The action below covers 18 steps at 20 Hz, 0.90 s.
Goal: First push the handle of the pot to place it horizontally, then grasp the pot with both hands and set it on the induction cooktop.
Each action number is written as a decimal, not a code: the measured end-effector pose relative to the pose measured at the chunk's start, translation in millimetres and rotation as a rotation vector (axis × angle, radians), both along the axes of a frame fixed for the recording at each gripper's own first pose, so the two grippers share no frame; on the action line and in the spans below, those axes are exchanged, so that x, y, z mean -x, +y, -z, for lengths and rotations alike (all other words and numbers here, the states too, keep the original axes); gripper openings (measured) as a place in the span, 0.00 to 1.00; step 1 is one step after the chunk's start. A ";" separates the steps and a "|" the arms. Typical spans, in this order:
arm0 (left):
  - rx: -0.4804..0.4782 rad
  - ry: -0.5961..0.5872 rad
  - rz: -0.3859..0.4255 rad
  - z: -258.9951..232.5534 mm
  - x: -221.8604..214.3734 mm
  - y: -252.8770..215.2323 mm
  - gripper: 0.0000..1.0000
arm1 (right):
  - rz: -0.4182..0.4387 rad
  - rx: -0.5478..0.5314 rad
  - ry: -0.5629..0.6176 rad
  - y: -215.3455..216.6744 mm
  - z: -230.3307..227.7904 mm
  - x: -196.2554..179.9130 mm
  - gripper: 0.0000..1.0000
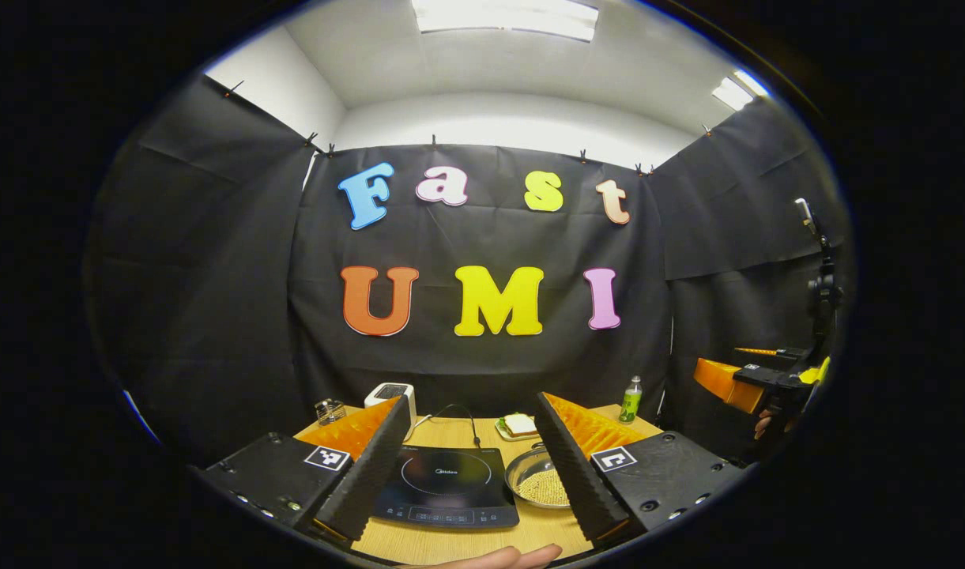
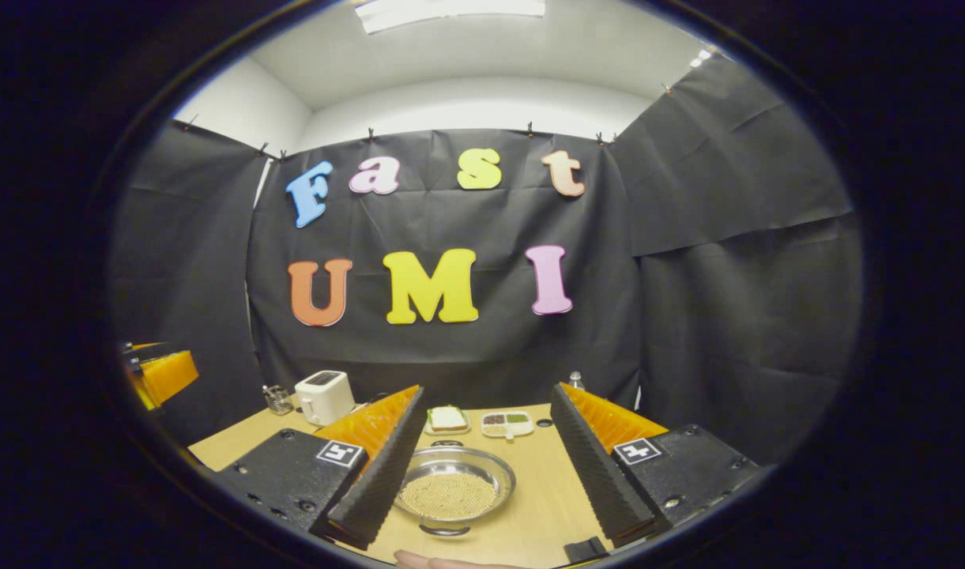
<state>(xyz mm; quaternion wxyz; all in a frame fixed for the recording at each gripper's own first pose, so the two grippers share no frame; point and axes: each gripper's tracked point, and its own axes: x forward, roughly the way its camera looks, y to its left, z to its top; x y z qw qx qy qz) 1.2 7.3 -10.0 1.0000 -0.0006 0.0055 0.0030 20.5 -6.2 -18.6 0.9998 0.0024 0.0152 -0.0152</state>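
Between the spread fingers of the left gripper [image 1: 466,482] lies the induction cooktop [image 1: 449,486], bare on the wooden table [image 1: 450,545]; nothing is held, and the jaws stand wide apart; just beside the cooktop, on its right in the left gripper view, sits the pot [image 1: 539,478], a shallow metal pan with pale grains in it, partly hidden behind that gripper's right finger. The right gripper [image 2: 486,474] is likewise gaping and empty; it hovers over the near edge of the table with the pot [image 2: 454,490] framed between its fingers, and touches nothing. A small handle seems to show at the pot's near rim and another at the far rim in the right gripper view, though the fisheye makes their lie hard to judge. Farther back stand a toaster [image 2: 324,397], a plate with a sandwich [image 2: 448,419] and a green bottle [image 1: 630,399]. By my judgement nothing is yet done; the handle push, the two-handed grasp and the lift onto the cooktop all remain.
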 end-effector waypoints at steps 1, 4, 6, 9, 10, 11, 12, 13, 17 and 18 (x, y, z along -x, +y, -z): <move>0.000 -0.006 0.001 -0.6 -0.1 0.3 0.95 | -0.002 0.000 0.010 0.3 4.0 -2.4 0.95; -0.006 -0.023 -0.012 -3.9 2.0 6.0 0.95 | -0.010 -0.004 0.033 1.7 14.3 -9.4 0.95; -0.013 -0.029 -0.015 -3.3 3.4 7.1 0.95 | -0.012 -0.005 0.051 2.8 23.0 -15.7 0.95; -0.022 -0.026 -0.022 0.3 4.4 10.9 0.95 | -0.020 0.001 0.091 6.2 39.8 -23.6 0.95; -0.025 -0.026 -0.024 2.5 4.2 12.3 0.95 | -0.024 0.005 0.107 8.3 46.4 -26.8 0.94; -0.025 -0.027 -0.027 1.6 4.6 13.6 0.95 | -0.032 0.005 0.123 11.4 52.2 -29.2 0.95; -0.023 -0.028 -0.030 2.0 4.5 15.1 0.95 | -0.043 0.001 0.137 15.7 58.2 -31.5 0.99; -0.020 -0.028 -0.031 3.1 5.7 15.3 0.95 | -0.047 0.000 0.155 18.8 64.4 -35.0 0.97; -0.017 -0.026 -0.030 9.8 6.2 17.4 0.95 | -0.068 0.027 0.235 30.5 97.1 -47.6 0.74; -0.020 -0.024 -0.032 11.4 5.7 17.6 0.95 | -0.082 0.033 0.259 37.1 106.6 -50.3 0.72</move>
